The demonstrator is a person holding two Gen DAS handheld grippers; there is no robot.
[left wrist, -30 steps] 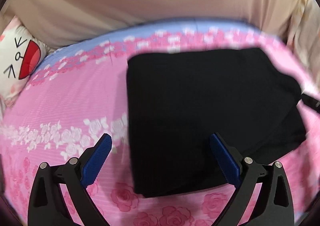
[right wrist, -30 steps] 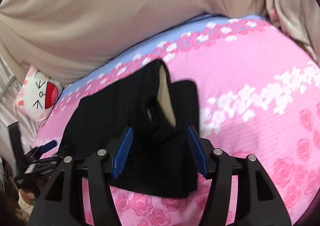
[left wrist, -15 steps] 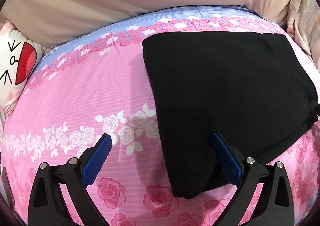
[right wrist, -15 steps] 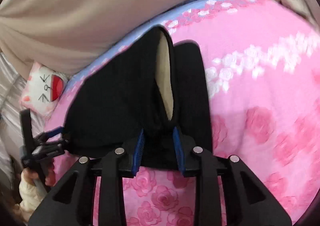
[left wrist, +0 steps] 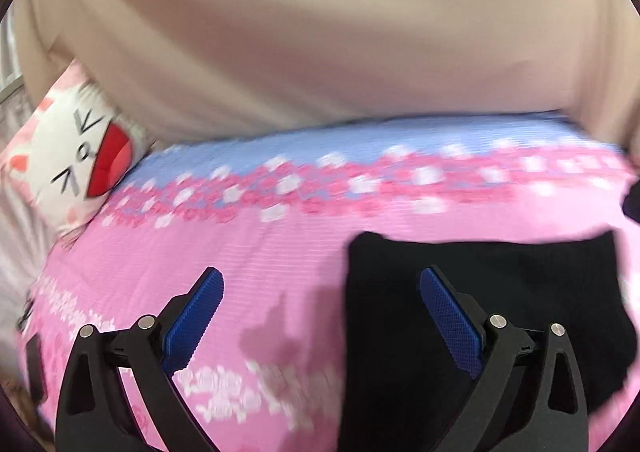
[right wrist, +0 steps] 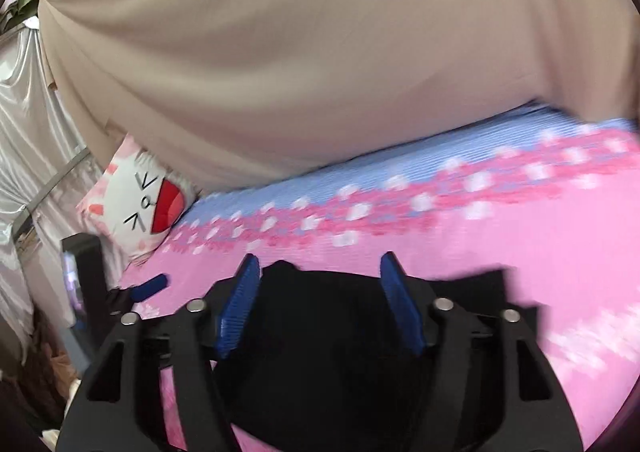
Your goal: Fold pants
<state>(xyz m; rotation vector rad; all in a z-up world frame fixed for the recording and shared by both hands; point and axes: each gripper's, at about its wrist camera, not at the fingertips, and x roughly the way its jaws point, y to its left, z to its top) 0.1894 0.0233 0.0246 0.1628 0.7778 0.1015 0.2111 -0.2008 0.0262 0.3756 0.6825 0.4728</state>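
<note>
The black pants (left wrist: 500, 316) lie folded in a flat block on the pink rose-print bed sheet (left wrist: 248, 252). In the left wrist view they fill the lower right, and my left gripper (left wrist: 320, 312) is open and empty over their left edge. In the right wrist view the pants (right wrist: 332, 352) lie under and between the fingers. My right gripper (right wrist: 320, 304) is open with nothing held, just above the cloth. Both views are blurred by motion.
A white cat-face cushion (left wrist: 76, 167) lies at the bed's left end and shows in the right wrist view (right wrist: 140, 203) too. A beige curtain (left wrist: 320, 31) hangs behind the bed. The left gripper's blue fingertip (right wrist: 150, 287) shows at left.
My right gripper was shut on the pants' edge half a second ago and has now opened and let go. Both grippers have pulled back and tilted up; the pants sit lower in both views.
</note>
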